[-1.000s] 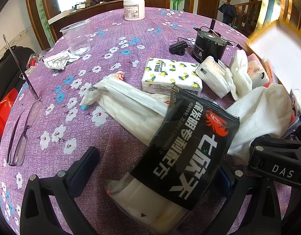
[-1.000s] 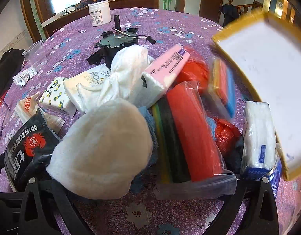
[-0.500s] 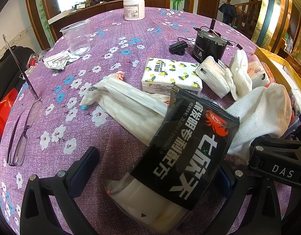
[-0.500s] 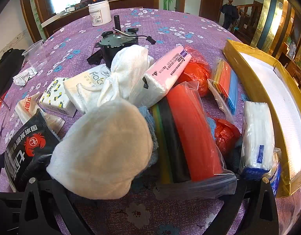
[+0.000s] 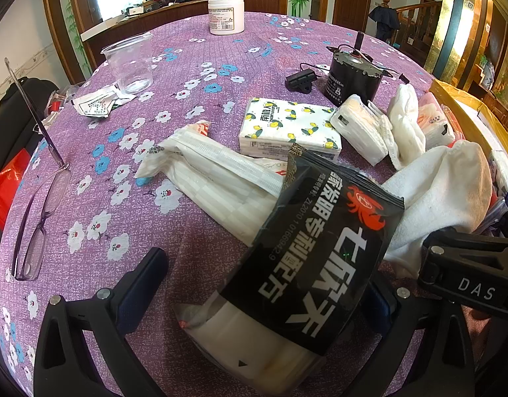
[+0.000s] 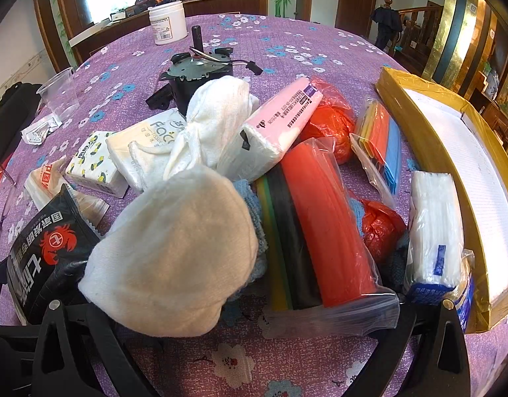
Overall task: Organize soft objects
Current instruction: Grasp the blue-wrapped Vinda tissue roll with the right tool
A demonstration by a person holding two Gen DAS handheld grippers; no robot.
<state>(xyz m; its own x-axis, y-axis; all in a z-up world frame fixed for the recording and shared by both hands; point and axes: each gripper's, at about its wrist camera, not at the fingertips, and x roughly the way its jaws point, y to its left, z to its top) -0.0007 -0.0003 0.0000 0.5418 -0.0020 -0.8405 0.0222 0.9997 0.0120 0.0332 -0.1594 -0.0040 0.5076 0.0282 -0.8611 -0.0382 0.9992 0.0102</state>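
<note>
2 white cloths (image 6: 174,258), 2 red bags (image 6: 333,122), 1 motor (image 6: 194,72), 1 jar (image 6: 168,23), 1 plastic cup (image 5: 130,63).

Left tongs (image 5: 263,284) spread wide around a black packet (image 5: 320,258), which lies tilted across a white pack (image 5: 217,178). A white cloth (image 5: 442,195) touches the packet's right edge. Lemon-print tissues (image 5: 288,129) sit beyond. Glasses (image 5: 39,198) at tabletop (image 5: 194,49) left.

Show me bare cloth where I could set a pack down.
Free: the cloth between the glasses, cup and white pack, and the far stretch around the jar. Crowded: everything from the motor across to the yellow box.
</note>
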